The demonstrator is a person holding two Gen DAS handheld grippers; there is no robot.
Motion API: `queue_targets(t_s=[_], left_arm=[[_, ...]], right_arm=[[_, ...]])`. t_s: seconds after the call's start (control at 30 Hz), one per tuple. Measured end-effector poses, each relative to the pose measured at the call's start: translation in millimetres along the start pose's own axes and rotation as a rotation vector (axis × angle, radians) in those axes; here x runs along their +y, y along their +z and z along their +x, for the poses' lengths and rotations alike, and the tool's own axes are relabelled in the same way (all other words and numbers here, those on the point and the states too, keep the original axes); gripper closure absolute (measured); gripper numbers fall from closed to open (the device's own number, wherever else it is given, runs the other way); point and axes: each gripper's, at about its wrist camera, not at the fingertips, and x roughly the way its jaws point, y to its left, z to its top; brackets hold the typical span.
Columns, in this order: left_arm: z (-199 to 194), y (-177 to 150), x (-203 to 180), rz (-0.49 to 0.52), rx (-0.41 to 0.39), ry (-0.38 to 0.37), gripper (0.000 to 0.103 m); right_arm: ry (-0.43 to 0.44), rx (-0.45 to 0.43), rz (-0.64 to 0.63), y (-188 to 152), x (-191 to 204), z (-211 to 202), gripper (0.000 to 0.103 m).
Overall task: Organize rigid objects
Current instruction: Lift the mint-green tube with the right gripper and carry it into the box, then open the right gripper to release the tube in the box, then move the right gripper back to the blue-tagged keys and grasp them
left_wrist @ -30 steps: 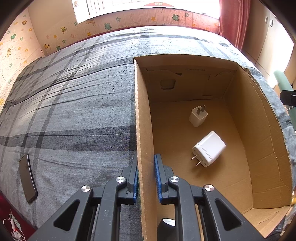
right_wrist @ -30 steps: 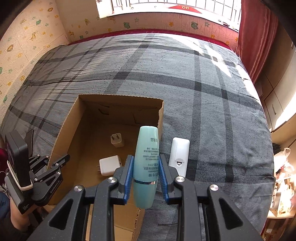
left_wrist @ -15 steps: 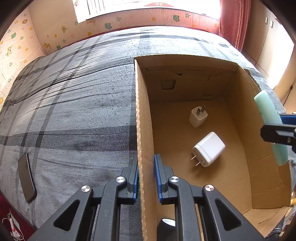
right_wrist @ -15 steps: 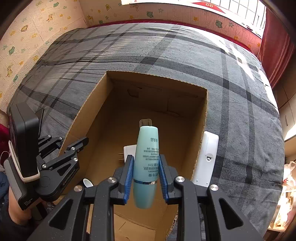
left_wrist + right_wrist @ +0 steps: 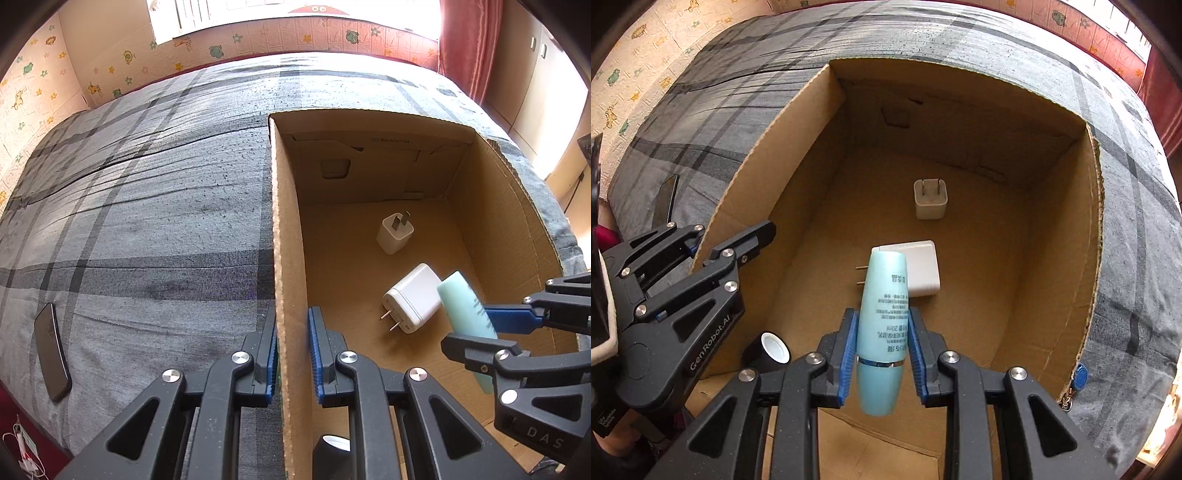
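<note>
In the left wrist view, the left gripper (image 5: 292,354) is clenched on the near left wall of the cardboard box (image 5: 286,258), one blue pad outside and one inside. Directly under its inner finger a dark object with a white round top (image 5: 334,443) is mostly hidden and cannot be made out here. Ahead and to the right of the tongs, the large white charger (image 5: 412,299) lies on the box floor with its prongs toward the camera; the small white charger (image 5: 394,233) sits farther ahead. The right gripper (image 5: 476,328) enters from the right edge, largely cut off, grasping the teal bottle (image 5: 463,310), whose lower end disappears behind the black finger. Left of the tongs a dark phone (image 5: 51,356) lies on the grey plaid bedspread (image 5: 147,221).

In the right wrist view, the right gripper (image 5: 882,350) grips the teal bottle (image 5: 884,314) between its blue pads, above the box interior (image 5: 1015,295). The bottle's tip covers part of the large white charger (image 5: 919,267) just ahead; the small white charger (image 5: 930,199) lies beyond. Left of the tongs, the black cylinder with a white cap (image 5: 768,350) shows clearly, beside the left gripper (image 5: 731,236). Only this view shows a blue tag (image 5: 1080,376) on the box's right edge; the phone (image 5: 665,201) is foreshortened and hard to read.
</note>
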Motion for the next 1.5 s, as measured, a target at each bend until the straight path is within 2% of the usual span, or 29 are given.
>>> queue_targets(t_s=[0.53, 0.77, 1.0, 1.23, 1.5], left_arm=[[-0.5, -0.5, 0.1, 0.001, -0.002, 0.0, 0.086], [-0.2, -0.7, -0.4, 0.003, -0.002, 0.004, 0.086], [0.0, -1.4, -1.0, 0.004, -0.001, 0.005, 0.086], [-0.1, -0.8, -1.3, 0.005, 0.0, 0.007, 0.086], [0.4, -0.7, -1.3, 0.005, 0.0, 0.011, 0.086]], right_arm=[[0.044, 0.159, 0.02, -8.1, -0.5, 45.6, 0.076], [0.037, 0.144, 0.012, -3.9, 5.1, 47.9, 0.075], [0.024, 0.111, 0.008, -16.0, 10.6, 37.1, 0.075], [-0.015, 0.047, -0.02, -24.8, 17.0, 17.4, 0.063], [-0.053, -0.004, -0.037, -24.6, 20.9, -9.8, 0.058]])
